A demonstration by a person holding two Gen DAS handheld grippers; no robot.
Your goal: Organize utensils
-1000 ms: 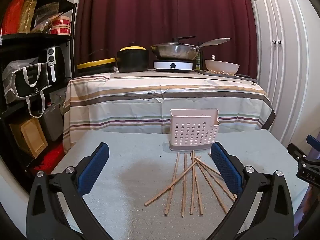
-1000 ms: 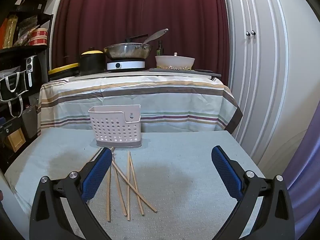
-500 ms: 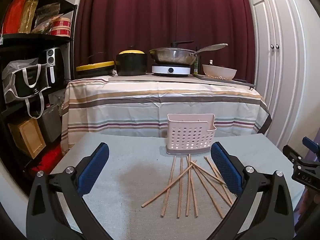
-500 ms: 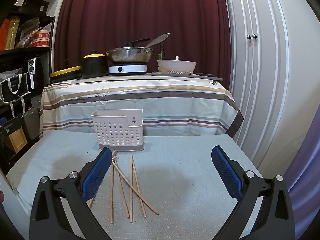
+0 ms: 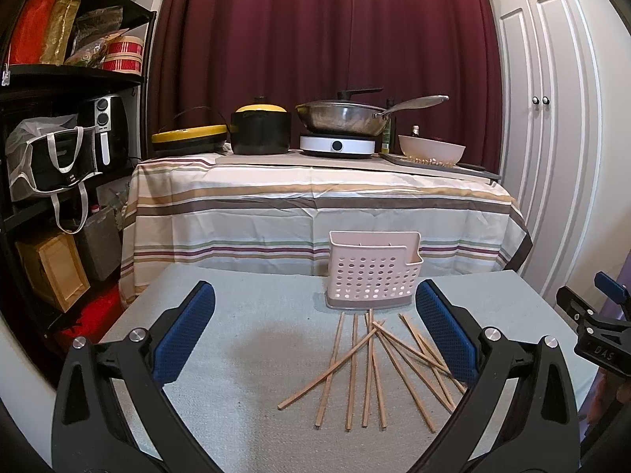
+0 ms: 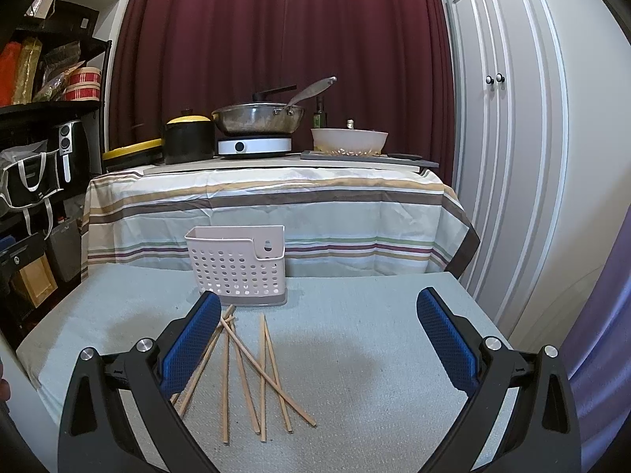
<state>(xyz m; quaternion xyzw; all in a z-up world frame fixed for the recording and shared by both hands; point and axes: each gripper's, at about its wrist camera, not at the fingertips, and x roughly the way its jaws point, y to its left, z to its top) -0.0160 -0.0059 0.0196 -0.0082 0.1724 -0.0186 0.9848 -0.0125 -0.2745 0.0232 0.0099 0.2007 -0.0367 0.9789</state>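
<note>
Grey-clothed table point(image 5: 236, 374) bears holder point(image 5: 372, 276), perhaps nine chopsticks point(image 5: 370, 362)

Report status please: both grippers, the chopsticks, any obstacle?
Left gripper open, empty. Right gripper open, empty. Chopsticks scattered on table before the holder, none inside visible. Nothing in the way.

Caddy point(image 5: 372, 276) upright on the near table point(image 5: 252, 339), chopsticks point(image 5: 370, 358) scattered flat just before it, some crossing, draped table point(image 5: 315, 213) behind bearing pan point(image 5: 343, 118), pot point(image 5: 260, 128), bowl point(image 5: 430, 151), shelves point(image 5: 59, 79) left, cupboard point(image 5: 552, 157) right.
</note>
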